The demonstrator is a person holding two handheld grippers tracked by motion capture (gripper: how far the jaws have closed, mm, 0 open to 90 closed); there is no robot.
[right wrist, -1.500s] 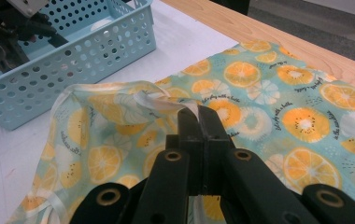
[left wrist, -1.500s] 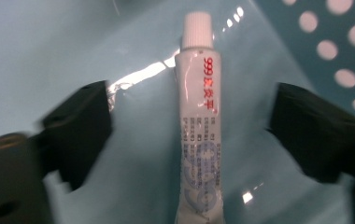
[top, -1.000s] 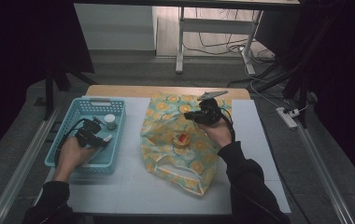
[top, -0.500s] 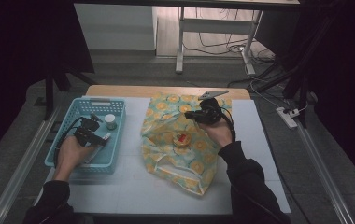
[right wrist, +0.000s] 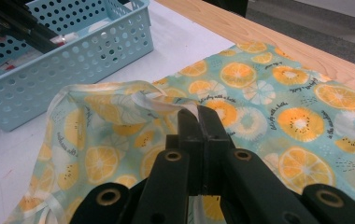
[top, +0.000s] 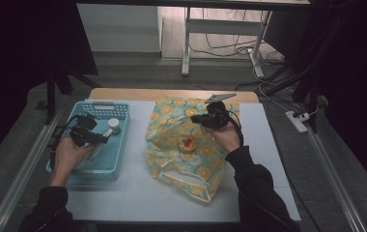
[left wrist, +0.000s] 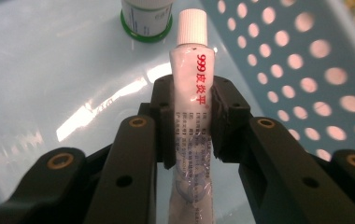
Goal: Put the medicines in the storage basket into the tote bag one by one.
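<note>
My left gripper is shut on a white ointment tube with red print and a ribbed white cap, held just above the floor of the light blue basket. From above, the left gripper hovers over the basket. My right gripper is shut on the raised, white-trimmed rim of a teal bag printed with orange slices. The high view has the right gripper at the bag's upper right part, and a small round tin with a red label at the bag's middle.
A small white bottle with a green base stands in the basket just beyond the tube's cap, also visible from above. The basket lies left of the bag on a white mat. A wooden strip borders the far edge.
The left gripper has lifted a little inside the basket with the tube in its jaws. The right gripper and the bag have stayed put.
</note>
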